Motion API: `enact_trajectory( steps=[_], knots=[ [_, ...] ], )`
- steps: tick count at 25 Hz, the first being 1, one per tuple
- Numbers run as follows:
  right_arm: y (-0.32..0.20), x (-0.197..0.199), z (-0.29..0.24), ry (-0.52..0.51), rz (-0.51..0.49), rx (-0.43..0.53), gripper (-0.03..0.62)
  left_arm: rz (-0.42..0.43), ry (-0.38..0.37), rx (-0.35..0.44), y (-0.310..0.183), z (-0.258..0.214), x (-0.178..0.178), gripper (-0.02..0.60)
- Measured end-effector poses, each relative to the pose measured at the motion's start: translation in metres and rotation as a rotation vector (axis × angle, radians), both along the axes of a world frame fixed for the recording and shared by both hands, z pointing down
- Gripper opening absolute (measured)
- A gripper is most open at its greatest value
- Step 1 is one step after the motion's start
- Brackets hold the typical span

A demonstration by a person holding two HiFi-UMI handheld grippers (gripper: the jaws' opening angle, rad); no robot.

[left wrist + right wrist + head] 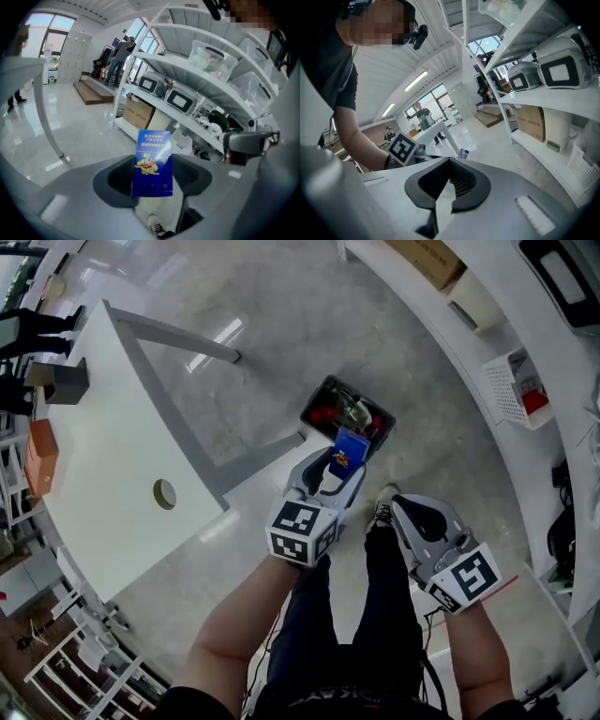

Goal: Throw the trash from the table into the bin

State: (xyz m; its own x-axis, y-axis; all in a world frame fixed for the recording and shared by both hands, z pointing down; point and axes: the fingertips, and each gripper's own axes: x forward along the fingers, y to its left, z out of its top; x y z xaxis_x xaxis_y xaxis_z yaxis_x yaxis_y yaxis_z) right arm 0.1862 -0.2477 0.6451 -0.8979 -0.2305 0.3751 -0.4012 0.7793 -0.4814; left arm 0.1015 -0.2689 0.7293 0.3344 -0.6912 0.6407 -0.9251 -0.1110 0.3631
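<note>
Open floor [281,352] rings bin [349,416]; table leg [262,454] close left, shelving [553,343] well right.

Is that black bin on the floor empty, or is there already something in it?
Not empty: the head view shows red rubbish and a shiny clear piece inside the bin.

left claw [341,465], right claw [405,506]: grey shells | marker cubes [302,532]: black-white | trousers [377,579]: dark
</note>
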Motion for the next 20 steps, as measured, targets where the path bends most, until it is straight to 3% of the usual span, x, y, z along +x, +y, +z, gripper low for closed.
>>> enact_trajectory(
  steps=[10,20],
  knots=[
    [-0.001,-0.002,0.134,0.008,-0.03,-0.082,0.0,-0.005,-0.121,-0.195,-0.021,0.22,-0.021,0.245],
    [0.013,0.009,0.203,0.029,-0.04,-0.123,0.0,0.038,-0.171,-0.257,-0.022,0.322,-0.023,0.247]
  ],
)
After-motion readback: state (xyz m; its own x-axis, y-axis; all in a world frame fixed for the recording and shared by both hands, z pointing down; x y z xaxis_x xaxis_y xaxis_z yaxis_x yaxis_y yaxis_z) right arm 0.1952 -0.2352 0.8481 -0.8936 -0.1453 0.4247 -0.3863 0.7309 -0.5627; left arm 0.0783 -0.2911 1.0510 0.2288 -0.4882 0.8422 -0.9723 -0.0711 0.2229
